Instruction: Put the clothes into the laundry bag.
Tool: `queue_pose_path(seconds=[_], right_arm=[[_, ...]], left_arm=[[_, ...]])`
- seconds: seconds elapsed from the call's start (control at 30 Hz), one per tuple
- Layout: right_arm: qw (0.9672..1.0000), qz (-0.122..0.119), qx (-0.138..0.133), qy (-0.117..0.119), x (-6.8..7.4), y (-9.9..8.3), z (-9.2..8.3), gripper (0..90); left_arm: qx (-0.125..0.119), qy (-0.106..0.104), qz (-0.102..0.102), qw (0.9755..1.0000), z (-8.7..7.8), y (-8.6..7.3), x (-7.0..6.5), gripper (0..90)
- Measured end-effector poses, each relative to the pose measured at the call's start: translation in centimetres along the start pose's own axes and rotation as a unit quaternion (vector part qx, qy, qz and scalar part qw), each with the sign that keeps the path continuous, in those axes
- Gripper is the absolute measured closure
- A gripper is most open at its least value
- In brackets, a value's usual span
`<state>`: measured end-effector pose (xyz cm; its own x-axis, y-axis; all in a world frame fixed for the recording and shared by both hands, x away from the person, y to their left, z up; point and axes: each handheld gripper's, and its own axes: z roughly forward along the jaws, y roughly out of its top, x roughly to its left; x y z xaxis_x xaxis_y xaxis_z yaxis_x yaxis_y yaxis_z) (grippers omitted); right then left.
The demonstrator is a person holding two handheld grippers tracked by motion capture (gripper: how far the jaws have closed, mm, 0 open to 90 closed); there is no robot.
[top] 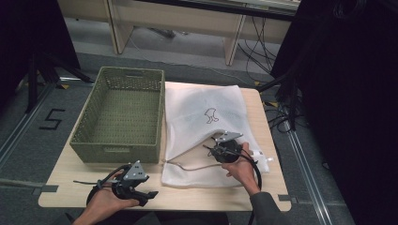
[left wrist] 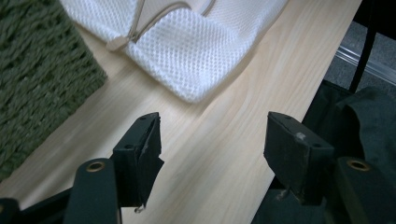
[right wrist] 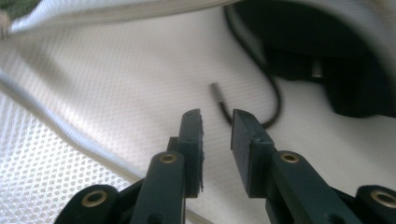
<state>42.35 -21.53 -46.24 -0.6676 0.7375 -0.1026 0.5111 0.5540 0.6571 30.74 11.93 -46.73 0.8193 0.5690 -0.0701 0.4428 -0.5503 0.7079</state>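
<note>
At the left of the pale wooden table (top: 61,185) stands a rectangular olive-green woven basket (top: 119,115), and in front of it, near the table's front edge, the left gripper (top: 143,197) hangs over bare wood with its jaws wide apart and nothing between them. Just right of the basket lies a flat white mesh laundry bag (top: 197,117) with a beige zip edge, its near corner close ahead of the left gripper's jaws in the left gripper view. At the bag's open mouth sits the right gripper (right wrist: 217,135), its jaws slightly apart and gripping nothing, with a thin black cable (right wrist: 271,100) lying on the mesh just beyond them.
</note>
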Motion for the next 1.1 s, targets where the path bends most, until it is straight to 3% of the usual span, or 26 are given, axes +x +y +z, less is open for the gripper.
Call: queue_pose_path(seconds=[0.03, 0.13, 0.27, 0.37, 0.43, 0.5, 0.63, 0.67, 0.7, 0.77, 0.83, 0.87, 0.9, 0.93, 0.97, 1.0, 1.03, 1.1], right_arm=[[0.9997, 0.023, -0.003, 0.004, -0.2, -0.1, -0.5, 74.1], [0.9986, 0.046, -0.025, 0.005, -0.8, -0.7, -2.1, 73.3], [0.9989, 0.046, -0.012, -0.003, -0.9, -1.9, -2.3, 77.2], [0.9990, 0.046, 0.000, -0.003, -0.7, -2.0, -0.9, 79.4], [0.9987, 0.050, -0.003, -0.007, -0.8, -1.8, 0.3, 80.5], [0.9987, 0.049, 0.007, -0.010, -0.7, -1.4, 1.4, 80.9], [0.9991, 0.033, 0.008, -0.027, -0.6, -0.7, 3.6, 82.2], [0.9989, 0.032, 0.015, -0.029, -0.6, -0.6, 4.2, 82.7], [0.9987, 0.030, 0.021, -0.035, -0.6, -0.5, 4.8, 83.7], [0.9980, 0.033, 0.019, -0.050, -0.8, 0.0, 5.4, 84.7], [0.9972, 0.017, 0.001, -0.073, -1.4, 0.4, 6.4, 85.1], [0.9965, 0.010, -0.001, -0.083, -1.6, 0.5, 6.7, 84.9], [0.9952, 0.022, 0.009, -0.095, -1.7, 0.7, 6.8, 84.8], [0.9939, 0.010, 0.005, -0.109, -2.1, 0.9, 7.1, 84.9], [0.9928, 0.020, 0.004, -0.118, -2.3, 1.1, 7.4, 84.8], [0.9924, 0.022, -0.001, -0.121, -2.4, 1.1, 7.5, 84.9], [0.9920, 0.027, -0.001, -0.123, -2.5, 1.3, 7.4, 84.8], [0.9940, 0.015, -0.013, -0.108, -2.3, 1.5, 6.8, 84.1]], left_arm=[[-0.006, -0.006, -0.013, 0.9999, 0.2, 0.2, -0.2, 35.3], [-0.010, -0.004, 0.001, 0.9999, 0.6, 1.0, -0.3, 35.1], [-0.019, -0.004, 0.008, 0.9998, 1.8, 2.2, -0.5, 36.0], [-0.025, -0.018, 0.016, 0.9994, 3.2, 3.1, -1.0, 41.5], [-0.029, -0.026, 0.041, 0.9984, 4.6, 3.7, -1.4, 44.6], [-0.026, -0.038, 0.052, 0.9975, 6.2, 4.3, -1.8, 45.9], [0.014, -0.045, 0.091, 0.9947, 8.9, 4.8, -1.5, 57.4], [0.013, -0.048, 0.077, 0.9958, 9.5, 4.6, -1.4, 62.3], [0.034, -0.051, 0.101, 0.9930, 9.8, 4.6, -0.8, 66.9], [0.030, -0.053, 0.086, 0.9944, 10.1, 4.4, -0.6, 75.7], [0.034, -0.057, 0.079, 0.9947, 10.1, 4.4, -0.4, 78.7], [0.036, -0.056, 0.087, 0.9940, 10.0, 4.5, -0.3, 79.9], [0.034, -0.057, 0.082, 0.9944, 10.0, 4.5, -0.3, 80.9], [0.039, -0.059, 0.088, 0.9937, 10.0, 4.5, -0.1, 81.4], [0.034, -0.059, 0.073, 0.9950, 10.1, 4.4, -0.3, 82.1], [0.034, -0.058, 0.079, 0.9945, 10.0, 4.4, -0.2, 82.4], [0.033, -0.056, 0.072, 0.9952, 10.0, 4.4, -0.4, 82.5], [0.034, -0.055, 0.073, 0.9952, 10.0, 4.4, -0.4, 82.5]])
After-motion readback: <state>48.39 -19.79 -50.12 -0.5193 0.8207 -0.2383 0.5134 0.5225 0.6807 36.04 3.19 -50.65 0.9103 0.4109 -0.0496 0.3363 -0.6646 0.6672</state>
